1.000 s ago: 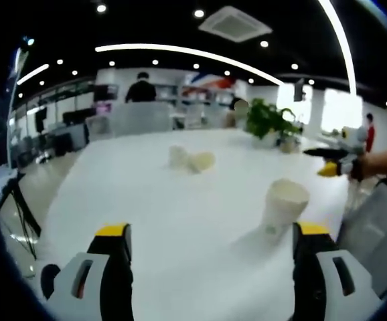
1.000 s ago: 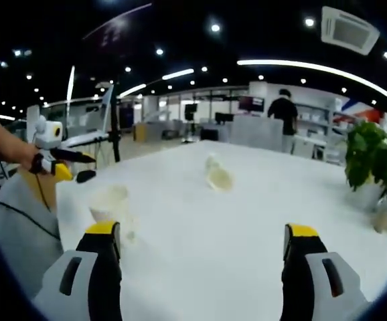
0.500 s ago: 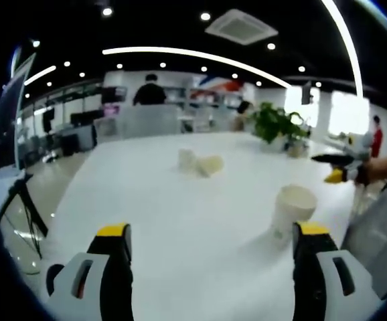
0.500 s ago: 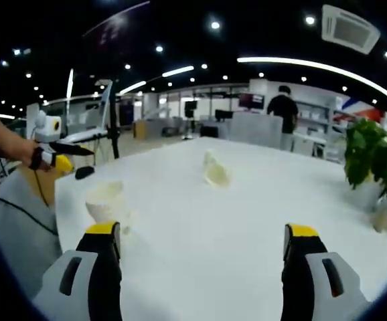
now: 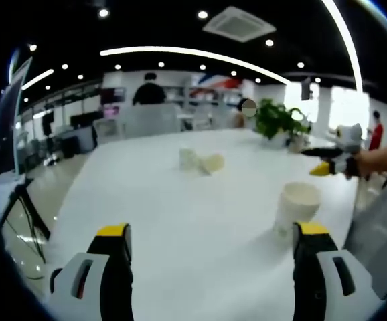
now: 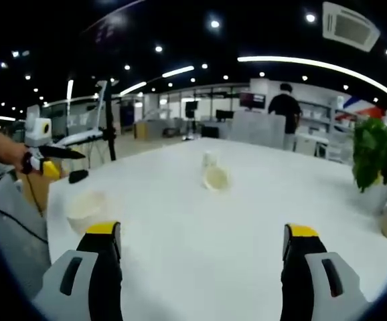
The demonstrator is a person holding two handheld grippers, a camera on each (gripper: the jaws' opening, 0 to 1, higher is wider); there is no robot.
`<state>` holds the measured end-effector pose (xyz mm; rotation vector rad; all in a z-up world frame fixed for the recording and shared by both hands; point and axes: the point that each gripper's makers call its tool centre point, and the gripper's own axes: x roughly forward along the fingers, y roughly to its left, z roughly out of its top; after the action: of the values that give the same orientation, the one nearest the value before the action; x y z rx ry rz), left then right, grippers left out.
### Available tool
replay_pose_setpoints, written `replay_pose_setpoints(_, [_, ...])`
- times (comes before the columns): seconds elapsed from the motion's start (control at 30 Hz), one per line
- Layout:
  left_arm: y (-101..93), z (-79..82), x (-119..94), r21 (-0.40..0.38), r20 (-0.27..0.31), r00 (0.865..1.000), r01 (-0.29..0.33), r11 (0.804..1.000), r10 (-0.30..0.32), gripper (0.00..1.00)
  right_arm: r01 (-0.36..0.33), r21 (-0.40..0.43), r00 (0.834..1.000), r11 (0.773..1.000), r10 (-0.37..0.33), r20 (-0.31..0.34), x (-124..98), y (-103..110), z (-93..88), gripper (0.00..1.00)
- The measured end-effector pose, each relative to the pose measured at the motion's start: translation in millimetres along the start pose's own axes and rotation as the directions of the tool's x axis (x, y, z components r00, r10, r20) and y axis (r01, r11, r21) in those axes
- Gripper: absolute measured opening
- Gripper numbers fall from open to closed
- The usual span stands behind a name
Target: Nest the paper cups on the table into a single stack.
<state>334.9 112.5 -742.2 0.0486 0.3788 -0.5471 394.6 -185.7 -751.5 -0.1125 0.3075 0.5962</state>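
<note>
A white paper cup (image 5: 296, 208) stands upright on the white table (image 5: 180, 221), just beyond the right jaw of my open left gripper (image 5: 213, 231). Farther off are two more cups, one upright (image 5: 189, 158) and one lying on its side (image 5: 213, 162) beside it. A hand holds my right gripper at the right (image 5: 329, 165). In the right gripper view the near cup (image 6: 85, 209) sits by the left jaw of my open right gripper (image 6: 203, 231). The far pair shows as the upright cup (image 6: 209, 159) and the tipped cup (image 6: 217, 178). My left gripper (image 6: 51, 164) shows at the left.
A potted plant (image 5: 278, 121) stands at the table's far right side, also seen as the plant (image 6: 377, 159). A grey chair back (image 5: 379, 231) sits at the near right edge. A tripod (image 6: 107, 120) stands past the table. A person (image 5: 149, 91) stands in the background.
Both views have shifted a little with the hands. In the right gripper view the near cup now sits lower and further left. The cups themselves have not moved.
</note>
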Motion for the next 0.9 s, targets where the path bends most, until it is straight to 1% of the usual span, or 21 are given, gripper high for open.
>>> replay_pose_setpoints(0.07, [-0.2,-2.2,1,-0.021,-0.006,1.0,0.004,1.0,-0.004,0.98,-0.003,-0.004,1.0,1.0,0.003,-0.002,9,-1,0.1,0.99])
replay_pose_setpoints(0.1, [-2.0,1.5,1,-0.088,0.024,1.0,0.019,0.996,-0.017,0.98,-0.005,-0.004,1.0,1.0,0.005,-0.003,13,-1,0.8,0.99])
replay_pose_setpoints(0.13, [-0.8,2.7,1,-0.108,0.033,0.999,0.018,0.994,-0.014,0.98,-0.007,-0.005,1.0,1.0,0.007,-0.002,19,-1,2.0,0.99])
replay_pose_setpoints(0.17, [4.1,2.4,1,-0.096,0.031,1.0,0.004,0.995,-0.001,0.98,-0.007,-0.007,1.0,1.0,0.007,-0.003,23,-1,3.1,0.99])
replay_pose_setpoints(0.2, [4.6,2.3,1,-0.092,0.03,1.0,0.0,0.996,0.002,0.98,-0.008,-0.008,1.0,1.0,0.008,-0.001,29,-2,5.2,0.98])
replay_pose_setpoints(0.23, [4.5,2.9,1,-0.086,0.031,1.0,-0.001,0.996,0.003,0.98,-0.008,-0.008,1.0,1.0,0.008,0.0,31,-2,6.0,0.98])
replay_pose_setpoints(0.37, [4.7,4.3,1,-0.071,0.03,1.0,0.004,0.997,-0.002,0.98,-0.015,-0.017,1.0,1.0,0.015,0.009,51,-4,13.1,0.98])
replay_pose_setpoints(0.53, [5.6,-0.1,6,-0.04,0.0,1.0,-0.002,0.999,0.002,0.98,-0.021,-0.014,1.0,1.0,0.021,0.012,73,-9,20.6,0.98])
replay_pose_setpoints(0.73, [6.4,-3.5,8,-0.074,-0.013,1.0,-0.01,0.997,0.009,0.98,-0.033,-0.027,0.999,0.999,0.034,0.012,94,-12,26.6,0.99])
replay_pose_setpoints(0.8, [6.1,-3.4,8,-0.093,-0.005,1.0,-0.005,0.996,0.005,0.98,-0.039,-0.036,0.999,0.999,0.04,0.01,102,-13,29.2,0.99])
replay_pose_setpoints(0.9, [7.8,-6.5,9,-0.095,-0.013,1.0,-0.013,0.995,0.012,0.98,-0.045,-0.046,0.999,0.998,0.045,0.008,115,-16,35.0,0.99])
